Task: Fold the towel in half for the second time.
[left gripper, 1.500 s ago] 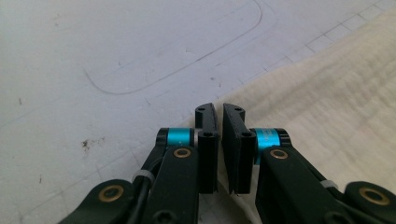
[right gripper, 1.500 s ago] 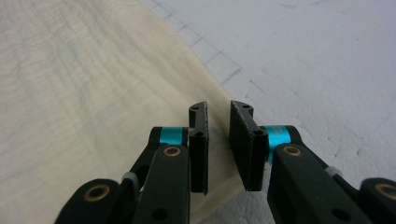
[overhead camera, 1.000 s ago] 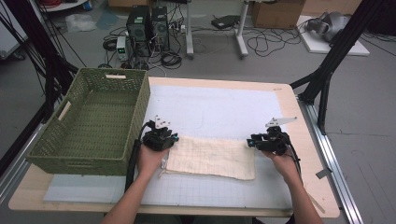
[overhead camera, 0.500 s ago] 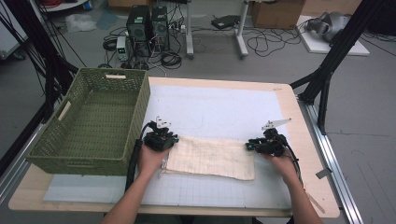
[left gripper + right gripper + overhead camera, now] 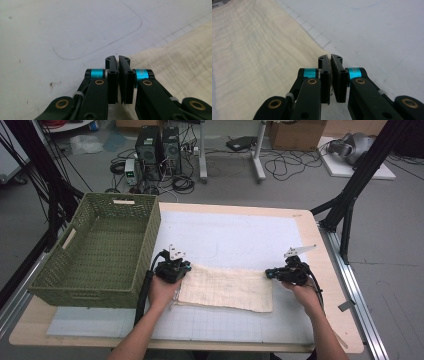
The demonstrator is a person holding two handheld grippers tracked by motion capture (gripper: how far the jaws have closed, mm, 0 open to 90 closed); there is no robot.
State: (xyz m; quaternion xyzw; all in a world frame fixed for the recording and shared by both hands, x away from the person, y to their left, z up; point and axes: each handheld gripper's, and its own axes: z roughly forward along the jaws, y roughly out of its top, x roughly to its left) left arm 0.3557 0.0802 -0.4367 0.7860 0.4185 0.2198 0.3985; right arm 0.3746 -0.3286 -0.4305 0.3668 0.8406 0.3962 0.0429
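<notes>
Green wicker basket (image 5: 95,252), far left: nothing inside. Left tongs (image 5: 186,268) and right tongs (image 5: 268,273) just closed, clamped on cloth (image 5: 227,288) corners; pinched edges hidden.

A light wooden table (image 5: 320,270) carries a pale gridded mat (image 5: 240,240) over most of its top. On the mat's left part stands a green woven basket (image 5: 100,250). A folded cream cloth (image 5: 225,287) lies flat just right of the basket, toward the near edge.
</notes>
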